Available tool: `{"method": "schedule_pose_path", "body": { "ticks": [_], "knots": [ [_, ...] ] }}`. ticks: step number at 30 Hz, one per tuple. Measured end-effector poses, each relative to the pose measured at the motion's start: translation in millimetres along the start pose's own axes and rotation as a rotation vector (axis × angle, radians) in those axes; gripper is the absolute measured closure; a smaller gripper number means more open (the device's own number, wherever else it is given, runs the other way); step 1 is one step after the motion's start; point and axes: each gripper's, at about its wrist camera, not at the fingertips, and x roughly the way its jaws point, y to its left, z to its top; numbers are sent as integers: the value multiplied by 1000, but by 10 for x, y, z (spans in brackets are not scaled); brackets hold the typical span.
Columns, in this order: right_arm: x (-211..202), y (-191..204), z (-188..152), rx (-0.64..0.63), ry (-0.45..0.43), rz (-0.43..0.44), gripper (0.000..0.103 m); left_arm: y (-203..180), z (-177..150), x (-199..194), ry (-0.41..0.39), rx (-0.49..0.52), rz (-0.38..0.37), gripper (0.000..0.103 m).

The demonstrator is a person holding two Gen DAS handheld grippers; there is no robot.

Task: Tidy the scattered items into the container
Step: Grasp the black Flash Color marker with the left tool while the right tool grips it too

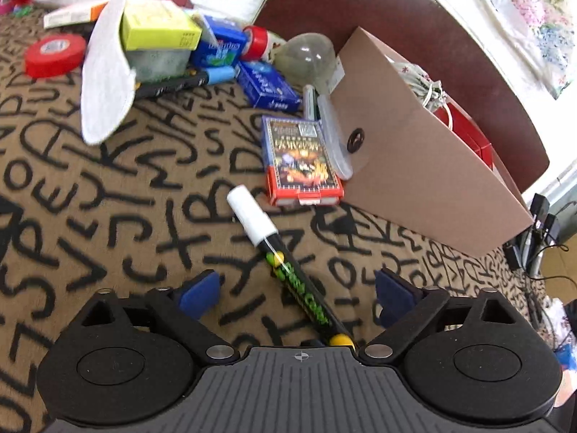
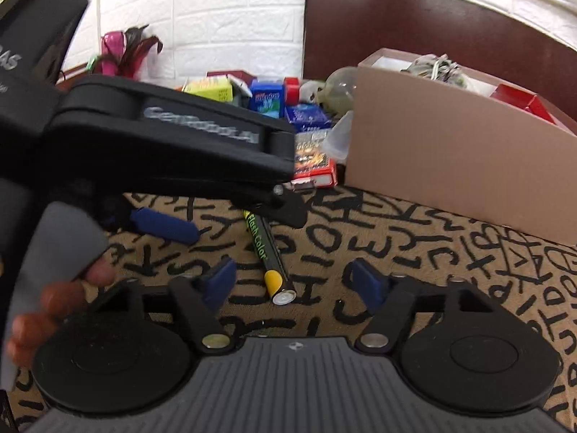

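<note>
Left gripper (image 1: 295, 296): jaws wide apart, blue pads (image 1: 200, 297) clear on either side of the marker, pressing on nothing.
Right gripper (image 2: 294, 287): jaws apart, pads (image 2: 220, 283) not touching anything; the marker's yellow end lies just ahead of the gap, nothing between the pads.
Hand (image 2: 54, 299): fingers wrapped on the left gripper's grey handle, at the left edge of the right wrist view.
Marker (image 1: 288, 267): black barrel with green and yellow lettering, white cap pointing away from the left gripper, yellow band at the near end; it lies flat and slanted on the surface, between the left jaws.
Surface (image 1: 108, 216): brown cloth printed with black letters; bare cloth on both sides of the marker and to the left, open room around it.
Card pack (image 1: 301, 160): red and blue box lying flat just beyond the marker's cap, apart from it, close by the box's near wall.
Box (image 1: 414, 166): brown cardboard container standing at the right, open at the top; inside show a bundle of pale cord (image 1: 420, 81) and something red (image 1: 465, 130). A clear plastic piece (image 1: 333, 133) leans against its outer wall.
Far pile: red tape roll (image 1: 54, 54), white cloth (image 1: 106, 79), yellow-green carton (image 1: 158, 29), blue packs (image 1: 268, 86), a red-capped bottle (image 1: 259, 43) and a clear bulb (image 1: 306, 57), crowded together near the far edge.
Far edge: a dark brown chair back (image 1: 432, 29) stands behind the box, with a white brick wall (image 2: 216, 18) beyond.
</note>
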Motion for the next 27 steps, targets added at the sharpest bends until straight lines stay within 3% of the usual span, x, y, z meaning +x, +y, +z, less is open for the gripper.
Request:
{"method": "schedule_pose_path", "body": {
  "ticks": [2, 7, 10, 11, 13, 18, 22, 27],
  "knots": [
    [42, 6, 6, -6, 12, -2, 39, -29, 18, 31, 0, 26, 10, 25],
    [105, 19, -13, -6, 20, 12, 52, -29, 31, 79, -2, 55, 36, 45],
    [93, 72, -25, -31, 16, 39, 70, -36, 31, 96, -4, 70, 55, 55],
    [91, 99, -24, -43, 16, 48, 78, -41, 30, 98, -3, 74, 60, 63],
    [94, 147, -20, -68, 19, 54, 82, -52, 27, 100, -1, 84, 78, 79],
    [52, 235, -39, -79, 27, 66, 85, -94, 0, 70, 6, 113, 96, 80],
    [39, 247, -41, -72, 31, 63, 84, -88, -20, 73, -3, 107, 89, 67],
    [63, 247, -6, -60, 54, 59, 85, -88, -19, 75, 5, 123, 89, 71]
  ]
}}
